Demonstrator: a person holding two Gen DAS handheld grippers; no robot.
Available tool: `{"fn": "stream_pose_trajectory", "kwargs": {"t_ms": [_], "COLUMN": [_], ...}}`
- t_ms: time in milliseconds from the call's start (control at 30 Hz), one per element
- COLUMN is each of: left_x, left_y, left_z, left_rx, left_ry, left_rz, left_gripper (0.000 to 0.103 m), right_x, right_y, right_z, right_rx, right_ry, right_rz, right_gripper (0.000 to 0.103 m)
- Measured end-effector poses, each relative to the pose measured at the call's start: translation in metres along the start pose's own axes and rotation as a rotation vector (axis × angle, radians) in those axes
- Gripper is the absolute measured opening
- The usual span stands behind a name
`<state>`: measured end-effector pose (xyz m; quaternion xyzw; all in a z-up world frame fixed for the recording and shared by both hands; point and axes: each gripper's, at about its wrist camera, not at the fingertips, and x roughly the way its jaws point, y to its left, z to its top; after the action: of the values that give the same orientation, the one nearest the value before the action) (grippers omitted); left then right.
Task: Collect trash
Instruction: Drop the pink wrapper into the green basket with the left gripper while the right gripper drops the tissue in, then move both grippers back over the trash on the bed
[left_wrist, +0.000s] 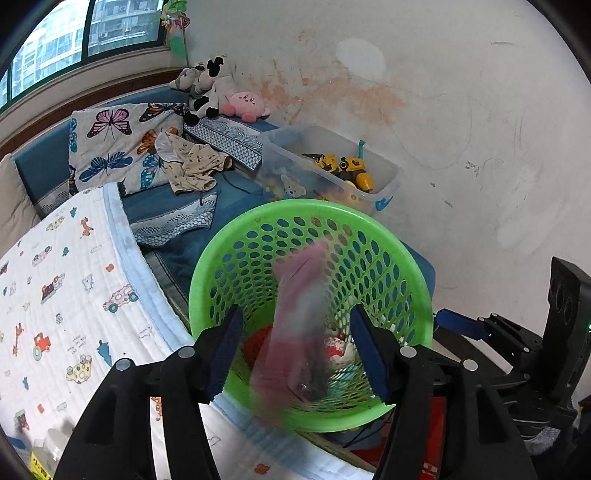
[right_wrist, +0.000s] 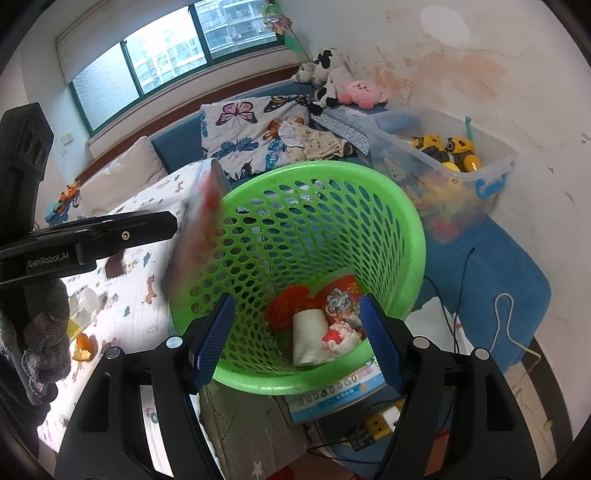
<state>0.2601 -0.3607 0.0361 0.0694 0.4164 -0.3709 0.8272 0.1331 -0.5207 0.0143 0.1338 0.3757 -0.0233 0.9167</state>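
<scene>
A green perforated basket (left_wrist: 413, 266) stands beside the bed and also shows in the right wrist view (right_wrist: 406, 221). My left gripper (left_wrist: 297, 339) is open above its rim. A blurred pink-red wrapper (left_wrist: 299, 314) is in the air between the fingers, over the basket mouth; from the right wrist view it (right_wrist: 201, 229) hangs at the basket's left rim in front of the left gripper's tip. My right gripper (right_wrist: 297, 328) is open and empty over the basket. Inside lie an orange-red ball (right_wrist: 286, 308), a white cup (right_wrist: 308, 338) and crumpled wrappers (right_wrist: 338, 336).
A bed with a cartoon-print quilt (left_wrist: 66, 288) lies to the left, with a plastic bottle (right_wrist: 83, 302) and orange peel (right_wrist: 83, 349) on it. A clear toy bin (right_wrist: 443, 166) stands behind the basket near the wall. Cables (right_wrist: 506, 321) run at the right.
</scene>
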Motion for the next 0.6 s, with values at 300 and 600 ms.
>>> {"fn": "stream_pose_trajectory", "kwargs": {"t_ms": [300, 600], "left_x": [-0.022, -0.076], "left_y": [0.008, 0.031], "left_z": [-0.013, -0.045], "left_rx": [-0.029, -0.076], "left_ry": [-0.021, -0.071], "left_rz": [0.006, 0.066], "left_gripper": [0.061, 0.061], "right_x": [-0.005, -0.007], "right_y": [0.007, 0.047], "right_z": [-0.002, -0.011], "right_rx": [-0.013, -0.072], "right_ry": [-0.003, 0.004], "right_rz": [0.019, 0.09], "right_gripper": [0.071, 0.075]}}
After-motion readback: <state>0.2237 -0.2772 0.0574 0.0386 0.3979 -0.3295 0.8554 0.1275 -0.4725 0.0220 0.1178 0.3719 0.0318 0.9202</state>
